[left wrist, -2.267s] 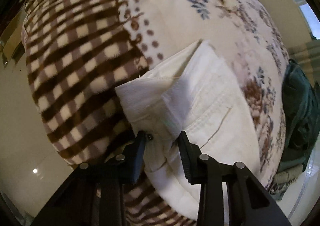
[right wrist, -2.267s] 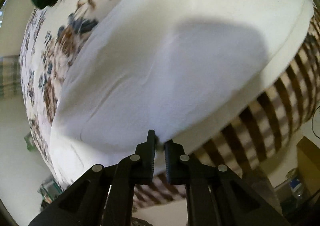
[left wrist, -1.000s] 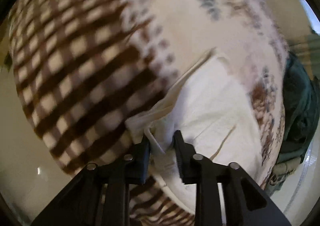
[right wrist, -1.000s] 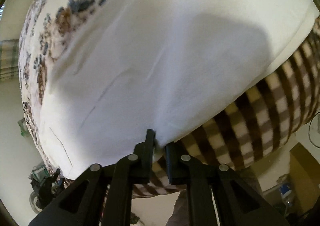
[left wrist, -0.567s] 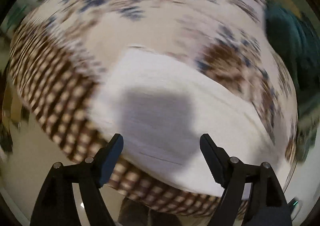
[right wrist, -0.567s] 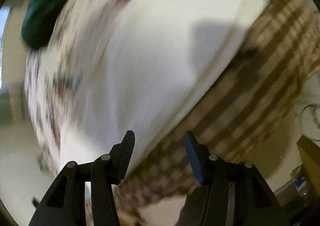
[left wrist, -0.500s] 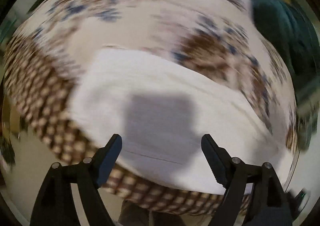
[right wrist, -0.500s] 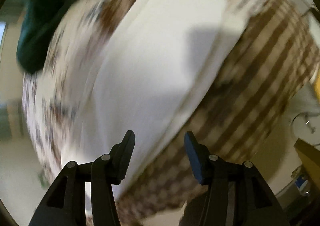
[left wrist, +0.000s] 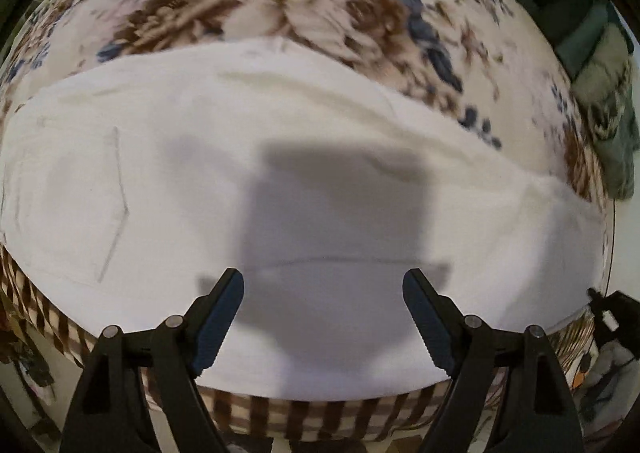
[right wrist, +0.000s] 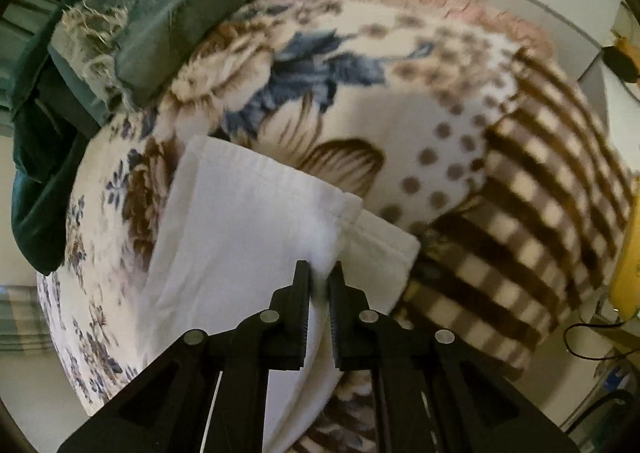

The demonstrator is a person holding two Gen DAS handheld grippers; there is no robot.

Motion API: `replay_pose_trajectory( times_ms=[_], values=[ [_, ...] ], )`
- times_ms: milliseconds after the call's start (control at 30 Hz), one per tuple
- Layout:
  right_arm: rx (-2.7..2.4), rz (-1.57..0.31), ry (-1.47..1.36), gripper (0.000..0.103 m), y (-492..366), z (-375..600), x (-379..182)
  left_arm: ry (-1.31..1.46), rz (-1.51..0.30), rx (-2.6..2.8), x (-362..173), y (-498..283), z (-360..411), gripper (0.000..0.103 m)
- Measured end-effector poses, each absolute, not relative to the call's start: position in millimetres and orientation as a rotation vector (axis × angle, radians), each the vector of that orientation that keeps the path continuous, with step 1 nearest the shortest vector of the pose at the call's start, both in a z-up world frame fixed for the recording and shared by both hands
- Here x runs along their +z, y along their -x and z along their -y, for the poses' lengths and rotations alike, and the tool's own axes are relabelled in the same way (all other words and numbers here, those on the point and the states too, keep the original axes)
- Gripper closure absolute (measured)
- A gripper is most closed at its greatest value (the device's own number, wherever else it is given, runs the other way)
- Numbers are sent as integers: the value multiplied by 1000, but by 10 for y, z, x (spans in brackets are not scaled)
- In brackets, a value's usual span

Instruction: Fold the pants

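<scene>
White pants lie flat along the bed's checked edge. Left tool released above them; right tool, just closed, pinches their hem; only its view shows green clothes

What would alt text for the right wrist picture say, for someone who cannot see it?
A black two-finger gripper pinches the corner of folded white pants lying on a blanket patterned with flowers, dots and brown checks. Its jaws have just closed, with white cloth between them. Dark green clothes are heaped at the blanket's far left edge.
</scene>
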State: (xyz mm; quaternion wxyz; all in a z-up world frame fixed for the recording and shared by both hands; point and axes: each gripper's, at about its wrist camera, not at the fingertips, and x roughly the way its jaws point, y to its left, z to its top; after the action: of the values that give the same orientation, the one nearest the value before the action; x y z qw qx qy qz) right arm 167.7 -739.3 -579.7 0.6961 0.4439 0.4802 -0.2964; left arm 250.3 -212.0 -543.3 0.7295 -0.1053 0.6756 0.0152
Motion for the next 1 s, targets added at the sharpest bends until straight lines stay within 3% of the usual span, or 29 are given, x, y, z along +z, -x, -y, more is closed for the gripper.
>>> replay_pose_trajectory(
  times_ms=[133, 233, 300, 400, 500, 567, 800, 967, 1000],
  values=[
    [-648, -1093, -977, 94, -1452, 7424, -5693, 208, -1515, 52, -5486, -2456, 2151, 22],
    [-624, -1187, -1099, 92, -1337, 7586, -6010, 205, -1518, 59, -5559, -2464, 2140, 22],
    [-605, -1214, -1153, 66, -1299, 7672, -6107, 201, -1526, 64, -5657, -2475, 2139, 22],
    [-573, -1174, -1165, 48, -1213, 7723, -6049, 194, -1562, 70, -5863, -2494, 2108, 22],
    [-506, -1157, -1169, 47, -1210, 7680, -6095, 205, -1561, 53, -5948, -2518, 2096, 14],
    [-490, -1154, -1179, 47, -1218, 7667, -6185, 218, -1566, 42, -6000, -2530, 2099, 1],
    [-233, -820, -1430, 46, -1324, 7728, -6478, 207, -1612, 133, -6177, -2654, 2102, 0],
    [-179, -828, -1426, 46, -1559, 7683, -6735, 207, -1617, 183, -6200, -2684, 2102, 0],
    [-176, -818, -1417, 61, -1595, 7671, -6714, 201, -1620, 186, -6190, -2697, 2122, 0]
  ],
)
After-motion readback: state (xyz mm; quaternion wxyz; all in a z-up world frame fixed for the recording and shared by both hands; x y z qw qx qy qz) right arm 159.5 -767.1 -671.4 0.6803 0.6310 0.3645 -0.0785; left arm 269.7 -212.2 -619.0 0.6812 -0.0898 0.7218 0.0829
